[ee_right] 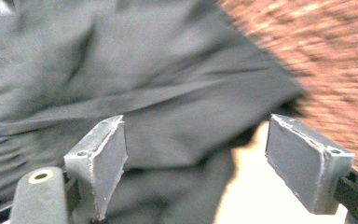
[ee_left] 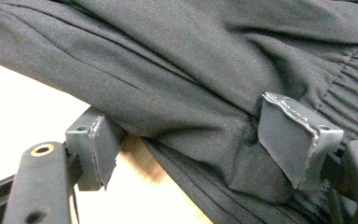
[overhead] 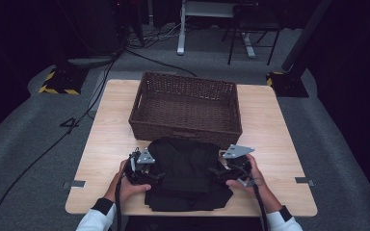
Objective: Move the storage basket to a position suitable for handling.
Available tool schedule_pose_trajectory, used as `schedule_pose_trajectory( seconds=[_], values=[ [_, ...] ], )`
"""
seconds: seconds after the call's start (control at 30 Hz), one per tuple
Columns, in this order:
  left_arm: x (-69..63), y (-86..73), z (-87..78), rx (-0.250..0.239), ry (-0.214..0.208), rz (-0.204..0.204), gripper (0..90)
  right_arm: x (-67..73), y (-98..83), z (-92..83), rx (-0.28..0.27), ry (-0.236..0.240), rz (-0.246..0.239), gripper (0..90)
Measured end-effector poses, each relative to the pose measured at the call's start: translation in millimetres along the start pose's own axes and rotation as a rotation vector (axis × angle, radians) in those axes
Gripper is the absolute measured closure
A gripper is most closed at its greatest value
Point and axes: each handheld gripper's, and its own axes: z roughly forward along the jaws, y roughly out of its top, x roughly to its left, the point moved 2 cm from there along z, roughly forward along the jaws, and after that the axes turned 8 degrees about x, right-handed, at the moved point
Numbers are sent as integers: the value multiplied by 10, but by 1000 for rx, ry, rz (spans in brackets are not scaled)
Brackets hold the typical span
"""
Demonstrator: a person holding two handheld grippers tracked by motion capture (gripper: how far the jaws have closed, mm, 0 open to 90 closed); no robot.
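Bare bench (overhead: 106,144) lies open left and right of the black garment (overhead: 188,173), wide enough for a hand-held gripper to pass. Straight ahead the wicker basket (overhead: 185,103) blocks the way, its near wall touching the garment's far edge.

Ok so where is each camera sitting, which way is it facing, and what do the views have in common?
High view: above the person's side, facing forward and down on the table, basket, both hands and sleeves.
Left gripper view: on the left gripper, facing along its open jaws, which straddle the black cloth's edge.
Right gripper view: on the right gripper, blurred, facing the cloth's edge, jaws open.
Shared: all three show the cloth and table.
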Motion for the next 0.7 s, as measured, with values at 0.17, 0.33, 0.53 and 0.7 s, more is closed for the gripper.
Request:
schedule_pose_trajectory(
  seconds=[0.17, 0.33, 0.53, 0.7],
  values=[
    [-7, -15, -9, 0, 3, -5, 246, -243, -17, -536, -115, -87, 48, 237],
    [-9, -14, -8, 2, 4, -6, 244, -570, 197, -826, -173, -208, 87, 262],
    [-9, -23, -8, -6, 3, 3, 245, -985, 561, -684, -134, -232, 152, 261],
    [-21, -50, -13, -17, -3, 5, 245, -1226, 660, -385, -31, -257, 186, 295]
  ],
)
